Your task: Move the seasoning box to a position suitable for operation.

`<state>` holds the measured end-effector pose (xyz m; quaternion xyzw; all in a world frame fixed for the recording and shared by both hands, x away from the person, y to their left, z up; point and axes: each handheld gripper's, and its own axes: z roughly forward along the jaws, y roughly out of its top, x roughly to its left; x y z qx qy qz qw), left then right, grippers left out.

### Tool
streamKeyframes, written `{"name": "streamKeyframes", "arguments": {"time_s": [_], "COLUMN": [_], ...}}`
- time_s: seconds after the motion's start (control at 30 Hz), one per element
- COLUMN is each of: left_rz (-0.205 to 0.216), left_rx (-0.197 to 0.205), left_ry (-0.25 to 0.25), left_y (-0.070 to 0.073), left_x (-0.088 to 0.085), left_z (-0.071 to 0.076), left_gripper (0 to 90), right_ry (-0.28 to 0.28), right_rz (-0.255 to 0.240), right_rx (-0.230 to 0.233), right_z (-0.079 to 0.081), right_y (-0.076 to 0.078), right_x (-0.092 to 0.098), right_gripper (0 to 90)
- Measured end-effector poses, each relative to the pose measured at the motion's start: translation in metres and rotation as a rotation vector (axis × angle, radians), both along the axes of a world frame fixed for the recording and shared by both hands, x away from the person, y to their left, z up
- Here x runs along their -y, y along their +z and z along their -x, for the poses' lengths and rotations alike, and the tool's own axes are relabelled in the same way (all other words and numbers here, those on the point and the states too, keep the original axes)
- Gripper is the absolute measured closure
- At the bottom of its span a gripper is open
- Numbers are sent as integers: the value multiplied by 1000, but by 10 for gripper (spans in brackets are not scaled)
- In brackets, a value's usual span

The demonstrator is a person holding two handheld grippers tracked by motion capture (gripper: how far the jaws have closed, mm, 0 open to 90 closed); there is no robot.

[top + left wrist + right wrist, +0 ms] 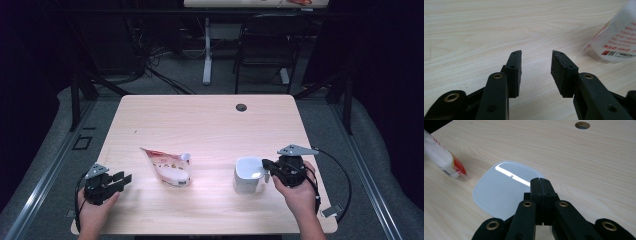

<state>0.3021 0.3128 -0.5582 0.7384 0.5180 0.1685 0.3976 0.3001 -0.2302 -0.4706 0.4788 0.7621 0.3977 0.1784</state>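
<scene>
Looks like a lab/office w/ desk (210, 120), cables (155, 60) on carpet (chair (265, 45) behind).

Pouch print: the white pouch (616, 37) is carrying red Chinese characters in rows, too small to read with certainty.
Pouch number: one red line is seeming to end in "400", blurred.
Cup: the white cup (501, 188) is showing faint embossed marks, unreadable.

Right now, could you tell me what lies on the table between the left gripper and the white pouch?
Nothing: in the high view, only bare table separates the left gripper from the white pouch.
</scene>
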Motion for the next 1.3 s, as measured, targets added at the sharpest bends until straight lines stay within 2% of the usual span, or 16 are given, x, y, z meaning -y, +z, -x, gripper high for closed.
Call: {"name": "streamKeyframes", "arguments": {"time_s": [0.1,0.2,0.47,0.53,0.6,0.93,1.17,1.3], "left_rz": [-5,5,17,9,-4,4,-3,-3], "left_rx": [9,12,20,22,25,25,21,18], "left_ry": [1,5,31,35,40,27,34,49], "left_y": [1,2,3,3,3,2,2,1], "left_x": [-1,-2,-6,-6,-5,-5,-6,-8], "left_z": [1,2,4,3,2,2,2,2], "left_gripper": [603,598,596,593,588,557,557,556], "right_ry": [-2,-6,-14,-17,-20,-28,-29,-37], "right_rz": [4,-30,-80,-86,-107,-246,-304,-370], "right_rx": [-11,-19,-29,-29,-39,-77,-94,-101], "right_z": [-1,-2,-3,-3,-3,-6,-7,-7], "right_y": [-3,-5,-7,-8,-8,-15,-20,-24], "right_x": [-1,1,5,6,8,21,27,30], "right_gripper": [900,900,900,900,900,900,900,900]}}
